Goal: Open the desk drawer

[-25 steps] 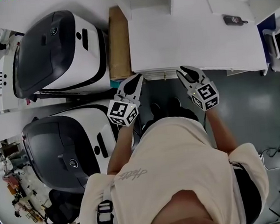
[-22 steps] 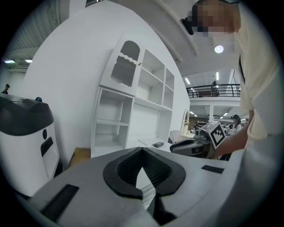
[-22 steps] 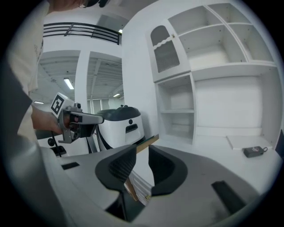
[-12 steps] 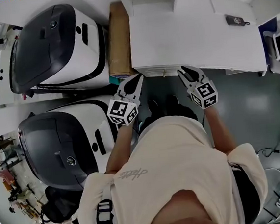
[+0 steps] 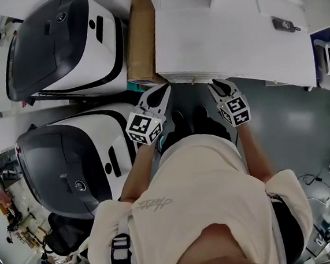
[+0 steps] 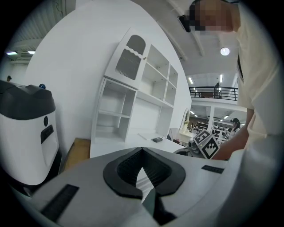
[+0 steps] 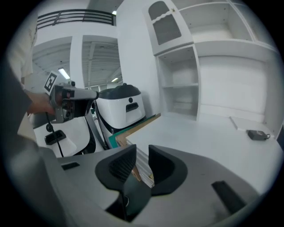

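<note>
The white desk (image 5: 231,35) fills the upper right of the head view. Its front edge, with the layered drawer front (image 5: 186,78), lies just beyond both grippers. My left gripper (image 5: 157,95) points at the desk's left front corner; in the left gripper view its tips (image 6: 142,150) meet with nothing between them. My right gripper (image 5: 221,87) sits a little right of that, before the same edge. In the right gripper view its jaws (image 7: 142,153) stand a narrow gap apart, and the striped desk edge (image 7: 144,167) shows through the gap. Neither gripper touches the desk.
Two big white-and-black machines (image 5: 58,46) (image 5: 69,161) stand to the left. A cardboard box (image 5: 140,38) is wedged between the upper machine and the desk. A small black device (image 5: 285,24) lies on the desk top. A white shelf unit (image 6: 133,111) rises behind the desk.
The head view has drifted, shifting the scene slightly. Both grippers stay just short of the desk's front edge, with their jaws unchanged.
</note>
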`<state>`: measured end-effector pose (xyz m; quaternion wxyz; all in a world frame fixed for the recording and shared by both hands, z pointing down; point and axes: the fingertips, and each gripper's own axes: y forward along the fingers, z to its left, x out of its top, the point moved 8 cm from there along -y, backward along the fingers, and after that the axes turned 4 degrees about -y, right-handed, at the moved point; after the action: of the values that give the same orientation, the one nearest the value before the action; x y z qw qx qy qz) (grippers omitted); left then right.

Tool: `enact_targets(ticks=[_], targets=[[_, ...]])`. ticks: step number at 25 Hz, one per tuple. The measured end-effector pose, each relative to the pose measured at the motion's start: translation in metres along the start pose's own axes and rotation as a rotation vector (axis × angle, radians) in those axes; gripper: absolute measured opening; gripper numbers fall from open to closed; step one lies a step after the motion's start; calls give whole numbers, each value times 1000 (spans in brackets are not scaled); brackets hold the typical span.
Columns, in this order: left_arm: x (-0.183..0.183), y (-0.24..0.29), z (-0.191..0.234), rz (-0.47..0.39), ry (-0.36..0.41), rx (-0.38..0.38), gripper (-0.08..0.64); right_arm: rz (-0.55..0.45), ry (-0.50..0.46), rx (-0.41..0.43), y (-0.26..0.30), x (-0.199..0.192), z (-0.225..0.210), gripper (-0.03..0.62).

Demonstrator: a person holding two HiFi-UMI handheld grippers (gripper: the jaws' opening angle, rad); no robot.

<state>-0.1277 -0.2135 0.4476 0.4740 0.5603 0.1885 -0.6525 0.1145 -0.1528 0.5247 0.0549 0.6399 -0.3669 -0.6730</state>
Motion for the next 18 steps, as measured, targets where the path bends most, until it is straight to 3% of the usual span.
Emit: enact_targets(ticks=[8, 18], targets=[[-17, 10, 12, 51, -36, -6, 0, 98, 6, 36, 39, -33, 0, 89], [-35, 35, 9, 116, -45, -58, 0, 211, 81, 54, 82, -84, -17, 89]])
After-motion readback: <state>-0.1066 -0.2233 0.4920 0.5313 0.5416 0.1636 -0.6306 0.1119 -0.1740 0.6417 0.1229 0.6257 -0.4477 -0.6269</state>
